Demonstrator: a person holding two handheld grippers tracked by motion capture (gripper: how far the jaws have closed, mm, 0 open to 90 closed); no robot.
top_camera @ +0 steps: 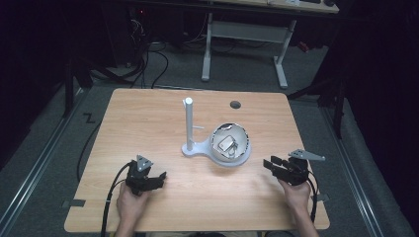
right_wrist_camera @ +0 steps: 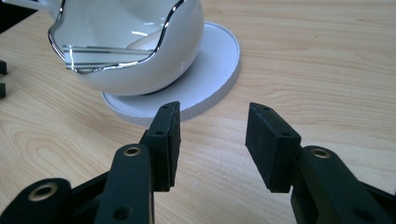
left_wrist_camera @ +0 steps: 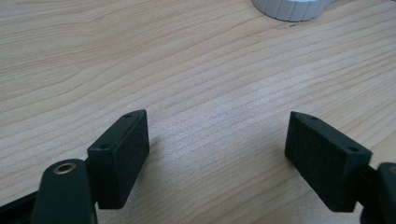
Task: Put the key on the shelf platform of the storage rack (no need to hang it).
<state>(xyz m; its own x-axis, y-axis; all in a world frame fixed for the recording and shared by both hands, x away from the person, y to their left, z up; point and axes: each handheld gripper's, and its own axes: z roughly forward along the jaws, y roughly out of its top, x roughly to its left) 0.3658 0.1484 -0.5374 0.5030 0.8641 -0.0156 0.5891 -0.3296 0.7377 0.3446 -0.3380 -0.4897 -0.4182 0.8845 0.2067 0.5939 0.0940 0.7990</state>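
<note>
Bowl (top_camera: 230, 143): sits on white stand (top_camera: 197, 148) at table centre, untouched.
Left gripper (left_wrist_camera: 217, 149): jaws apart, empty, near left.
Right gripper (right_wrist_camera: 212, 140): jaws apart, empty, just beside the stand's disc.
Progress: nothing grasped; reach under way, grasp left.

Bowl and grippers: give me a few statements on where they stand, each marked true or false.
1. The bowl sits on a round white base. True.
2. The right gripper is shut on the bowl's rim. False: its jaws stand open with nothing between them, short of the base.
3. The left gripper is open over bare table. True.
4. The post lies flat on the table. False: it stands upright, left of the bowl.
5. The bowl is empty. False: small metal things lie inside.
</note>
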